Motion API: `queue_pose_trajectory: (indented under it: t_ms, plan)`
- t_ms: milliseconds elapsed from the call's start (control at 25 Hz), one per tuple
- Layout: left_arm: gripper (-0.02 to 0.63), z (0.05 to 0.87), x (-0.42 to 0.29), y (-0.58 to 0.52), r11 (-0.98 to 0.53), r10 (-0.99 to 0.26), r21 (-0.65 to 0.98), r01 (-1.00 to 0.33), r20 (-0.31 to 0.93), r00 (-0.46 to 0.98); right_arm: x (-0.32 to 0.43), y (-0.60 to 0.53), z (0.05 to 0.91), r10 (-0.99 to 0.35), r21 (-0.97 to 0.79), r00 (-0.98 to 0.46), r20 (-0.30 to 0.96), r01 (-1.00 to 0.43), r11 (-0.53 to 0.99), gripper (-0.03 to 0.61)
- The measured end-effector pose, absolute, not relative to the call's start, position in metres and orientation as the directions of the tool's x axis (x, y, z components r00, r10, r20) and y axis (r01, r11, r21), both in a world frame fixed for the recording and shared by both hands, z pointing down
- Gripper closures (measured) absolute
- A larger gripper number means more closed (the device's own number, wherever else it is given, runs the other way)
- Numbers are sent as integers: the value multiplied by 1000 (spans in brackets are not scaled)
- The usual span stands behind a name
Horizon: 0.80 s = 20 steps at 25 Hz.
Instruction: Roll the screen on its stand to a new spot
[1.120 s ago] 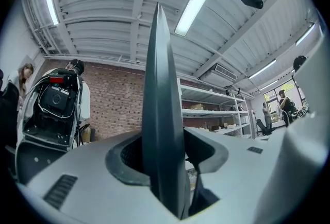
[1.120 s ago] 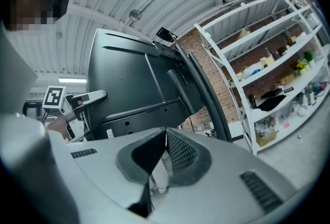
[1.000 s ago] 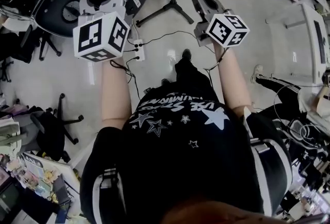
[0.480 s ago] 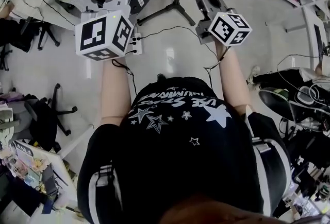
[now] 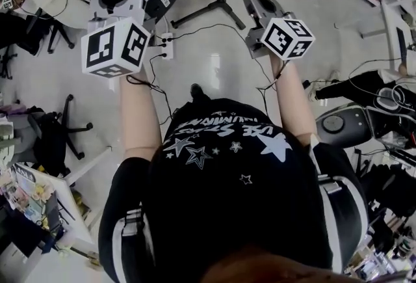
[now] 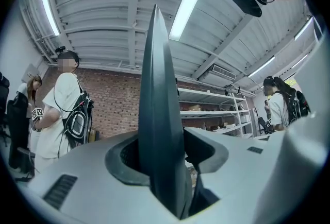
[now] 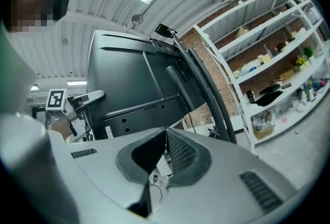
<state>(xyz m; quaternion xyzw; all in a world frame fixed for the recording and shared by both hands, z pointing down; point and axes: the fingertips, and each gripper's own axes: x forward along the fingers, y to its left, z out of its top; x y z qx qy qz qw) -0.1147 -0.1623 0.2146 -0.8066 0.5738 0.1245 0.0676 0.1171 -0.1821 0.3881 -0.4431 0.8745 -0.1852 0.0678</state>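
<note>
**Left side hanging onto the screen, right side gripping air**

Got the left gripper (image 6: 163, 156) clamped on the thin edge of the screen (image 6: 157, 79), upright just ahead on its stand (image 5: 218, 7). Got the right gripper (image 7: 164, 138) pinched together on nothing, facing the screen's dark back. Can see white shelving (image 7: 258, 71) in the right gripper view, loaded with boxes and small bottles, too tiny to name. Only get the stand's splayed legs and a power strip (image 5: 168, 46) on the floor from the head view. Only catch the person in a white top (image 6: 59, 115) by the brick wall from the left gripper view.
</note>
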Motion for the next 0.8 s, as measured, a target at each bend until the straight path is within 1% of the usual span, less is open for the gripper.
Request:
queue_pose_trajectory:
  t_ms: [320, 800]
  plan:
    - [393, 215, -87, -127, -319, -911, 30, -947, -283, 299, 152, -149, 399, -788, -406, -613, 59, -736, 542, 571]
    - [391, 217, -66, -90, -328, -908, 30, -944, -287, 306, 174, -118, 394, -786, -420, -617, 30, -722, 550, 571]
